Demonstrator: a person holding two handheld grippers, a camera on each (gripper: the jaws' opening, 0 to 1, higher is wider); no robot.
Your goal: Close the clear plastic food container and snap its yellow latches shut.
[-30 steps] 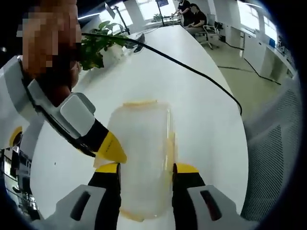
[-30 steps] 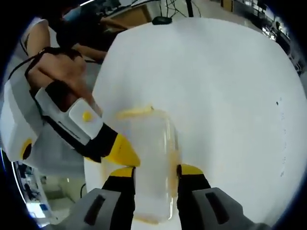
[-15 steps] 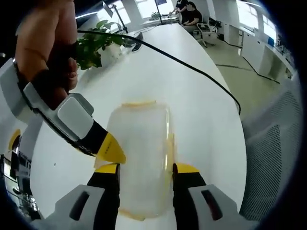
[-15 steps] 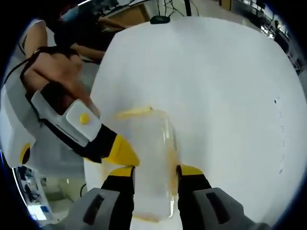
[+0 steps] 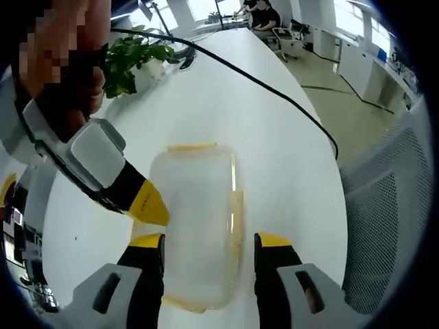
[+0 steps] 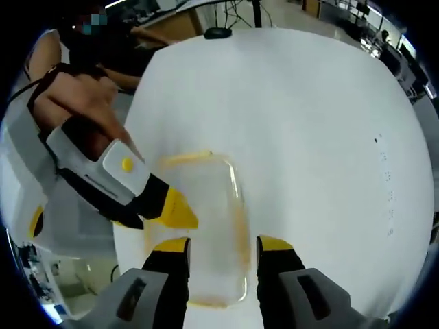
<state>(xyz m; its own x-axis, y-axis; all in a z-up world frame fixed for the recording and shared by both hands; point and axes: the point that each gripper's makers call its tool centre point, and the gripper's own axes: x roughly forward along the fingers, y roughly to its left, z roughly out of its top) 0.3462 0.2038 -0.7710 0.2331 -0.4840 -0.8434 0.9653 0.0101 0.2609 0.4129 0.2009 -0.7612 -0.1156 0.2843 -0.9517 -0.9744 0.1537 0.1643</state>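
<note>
A clear plastic food container (image 5: 197, 226) lies on a long white worktop (image 5: 274, 157), close to the worktop's near edge. It is rounded at the corners, with pale yellow latches (image 5: 193, 147) along its far end, its right side and its near end.

In the left gripper view, the left gripper (image 5: 210, 241) stands over the container with its two black, yellow-tipped jaws spread to either side of it. The jaws are open about as wide as the container, and small gaps show between the tips and the container's walls, so it does not appear to be gripping. From the left comes the other gripper, the right gripper (image 5: 140, 202), held in a person's hand (image 5: 65, 75); its yellow tip rests at the container's left side wall. Whether its jaws are apart or together cannot be told here.

In the right gripper view, the same container (image 6: 199, 226) lies between the right gripper's (image 6: 216, 243) own two jaws, which are likewise open to about the container's width, with the yellow tips just beside its walls. The left gripper (image 6: 171, 209) enters from the left, its yellow tip touching the container's left rim.

Farther along the worktop in the left gripper view, a black cable (image 5: 267, 89) runs across the surface toward the right edge, and a green potted plant (image 5: 134, 58) stands near the far left edge
</note>
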